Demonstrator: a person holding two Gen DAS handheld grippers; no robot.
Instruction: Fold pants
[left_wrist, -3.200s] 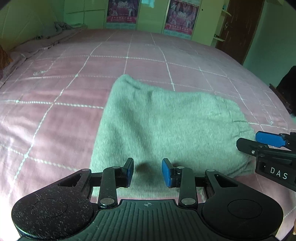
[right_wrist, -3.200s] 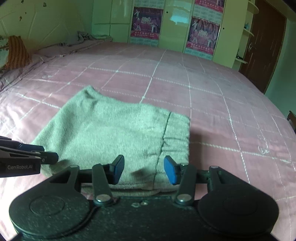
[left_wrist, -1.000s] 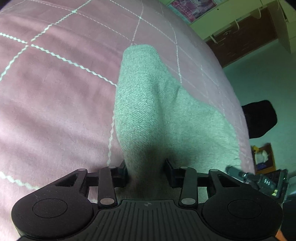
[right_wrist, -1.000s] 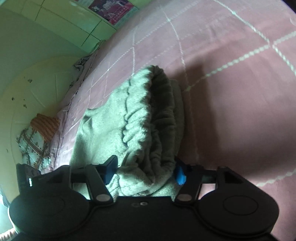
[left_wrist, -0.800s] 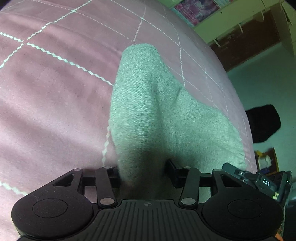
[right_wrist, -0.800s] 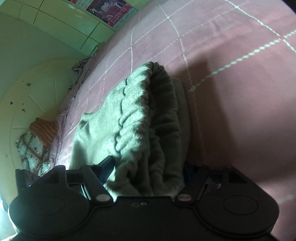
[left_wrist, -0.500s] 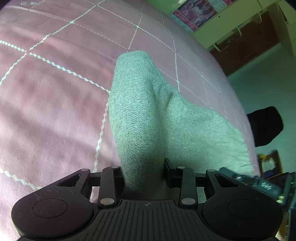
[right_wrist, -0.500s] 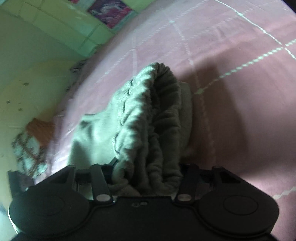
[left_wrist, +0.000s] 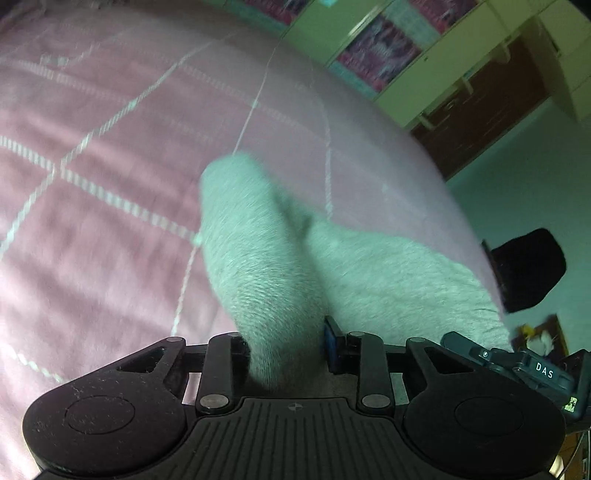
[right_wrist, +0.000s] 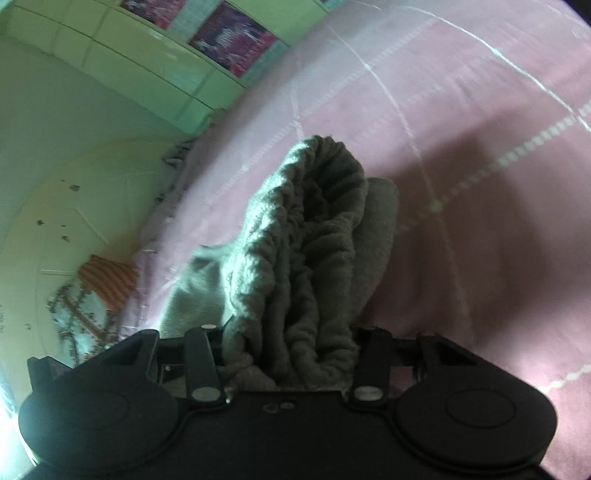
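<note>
Two sets of jaws are mine, and both are closing on the same grey pants (left_wrist: 258, 266), which lie on a pink bed (left_wrist: 92, 221) crossed by pale stitched lines.

In the left wrist view, my left gripper (left_wrist: 284, 345) has a ridge of the fabric bunched between its fingers; the blue pad (left_wrist: 330, 341) at the 3 o'clock side of the fold presses into the cloth, and the other pad is buried under it. The jaws are closing, clenched on the pants. From the grip the ridge runs up toward 12 o'clock, and the rest of the garment spreads off toward 3 o'clock, draping down to the bedcover. At about 4 o'clock the tip of my right gripper (left_wrist: 517, 363) shows, marked "DAS". Beyond the bed, toward 1 o'clock, stand pale green cabinets (left_wrist: 424, 55) with posters and a dark door (left_wrist: 480, 122); a black chair (left_wrist: 528, 269) sits at 3 o'clock. This view is blurred.

In the right wrist view, my right gripper (right_wrist: 288, 354) grasps the gathered, ribbed waistband end of the pants (right_wrist: 306, 240), a thick wad filling the gap, jaws closing on it. The bundle rises toward 12 o'clock, off the bed (right_wrist: 480, 184). A patterned pillow (right_wrist: 85, 299) lies at 9 o'clock.
</note>
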